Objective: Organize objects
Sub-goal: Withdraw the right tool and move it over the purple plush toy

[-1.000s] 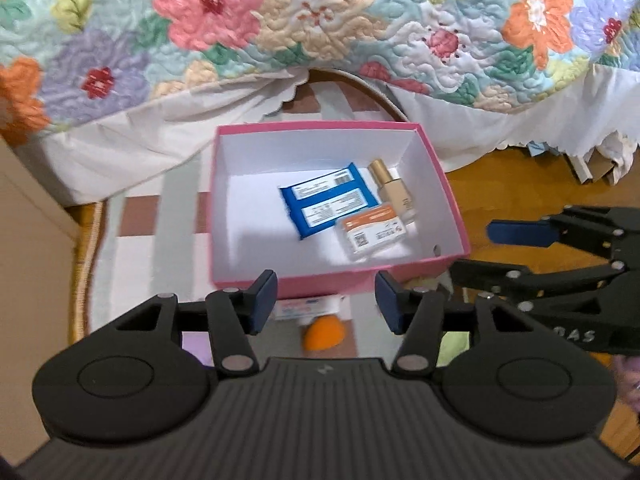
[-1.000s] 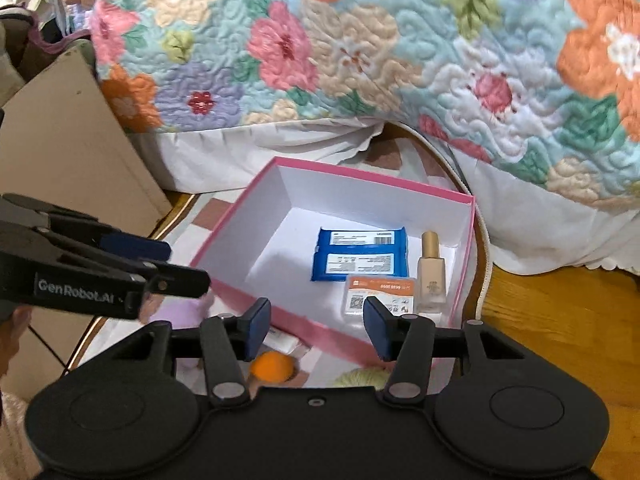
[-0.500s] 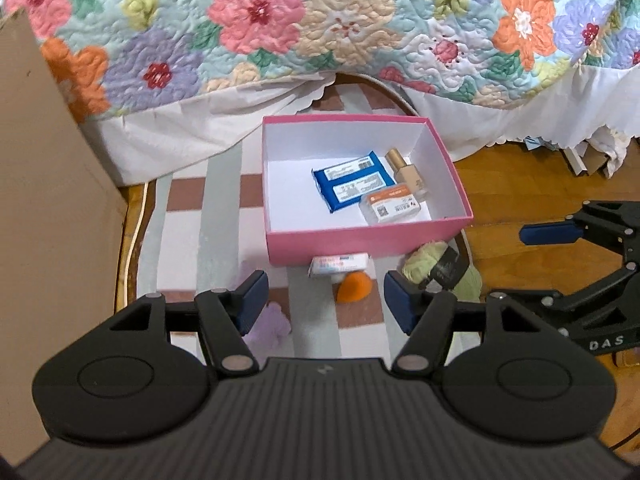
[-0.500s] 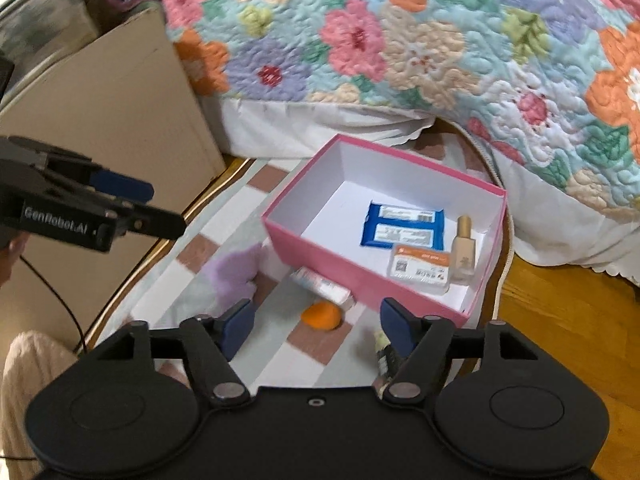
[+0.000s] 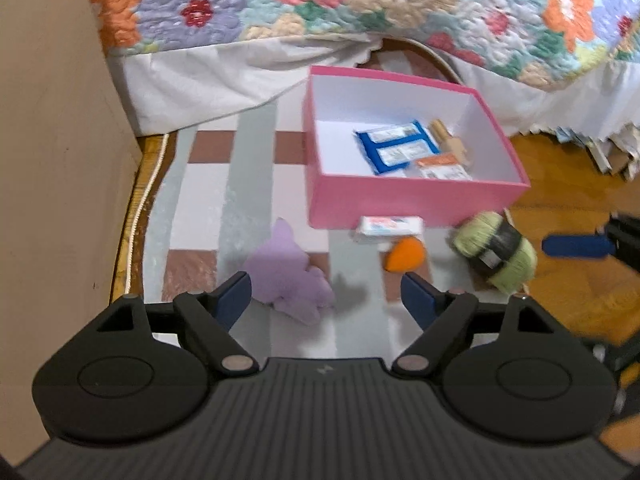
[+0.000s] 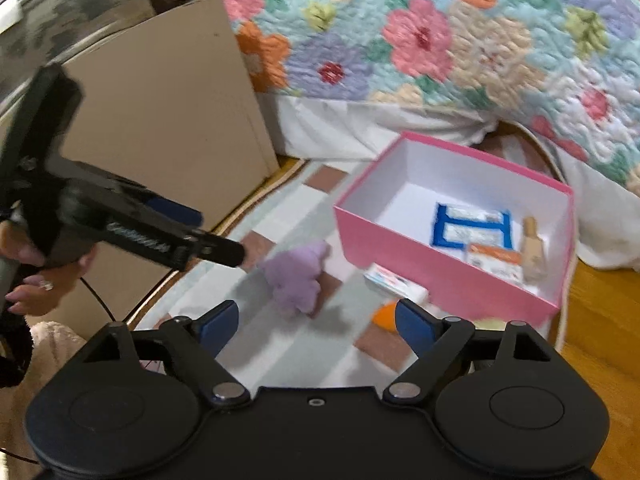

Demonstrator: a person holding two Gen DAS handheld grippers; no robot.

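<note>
A checked rug [image 5: 256,184] lies on wood floor [image 5: 560,184] beside a quilted bed [image 5: 360,4]. On it the pink box [image 5: 416,200] holds packets; loose items lie just before it. Left gripper [image 5: 326,298] and right gripper [image 6: 316,322] have just been opening, jaws wide and empty.

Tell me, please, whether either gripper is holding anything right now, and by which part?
Nothing is held. The left gripper and right gripper have just been opening; both are empty.
</note>
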